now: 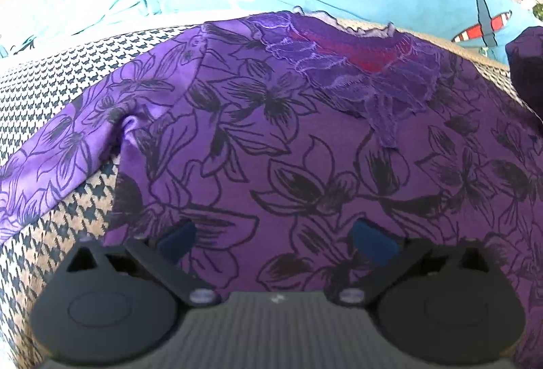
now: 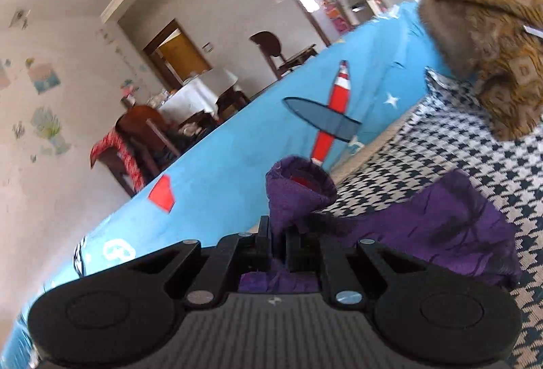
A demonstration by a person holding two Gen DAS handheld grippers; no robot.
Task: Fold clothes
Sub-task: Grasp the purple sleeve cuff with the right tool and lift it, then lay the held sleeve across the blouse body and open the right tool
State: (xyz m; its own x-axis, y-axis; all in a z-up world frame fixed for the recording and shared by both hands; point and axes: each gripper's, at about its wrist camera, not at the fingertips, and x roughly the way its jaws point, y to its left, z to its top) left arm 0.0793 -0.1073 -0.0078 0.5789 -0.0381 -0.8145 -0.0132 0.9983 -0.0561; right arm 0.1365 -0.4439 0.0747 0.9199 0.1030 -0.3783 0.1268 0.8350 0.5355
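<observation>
Right gripper (image 2: pixel 278 241) clamped on purple garment (image 1: pixel 305 165) corner | left gripper (image 1: pixel 271 240) jaws apart above spread body | fold judged barely begun, sleeve left.

Both tools are built alike: a grey ribbed body flanked by two round black discs, with black link arms pinned by silver screws. The left gripper (image 1: pixel 276 238) carries blue pads (image 1: pixel 373 241) on its fingertips. The right gripper (image 2: pixel 279 241) has plain black fingers (image 2: pixel 264 238).
</observation>
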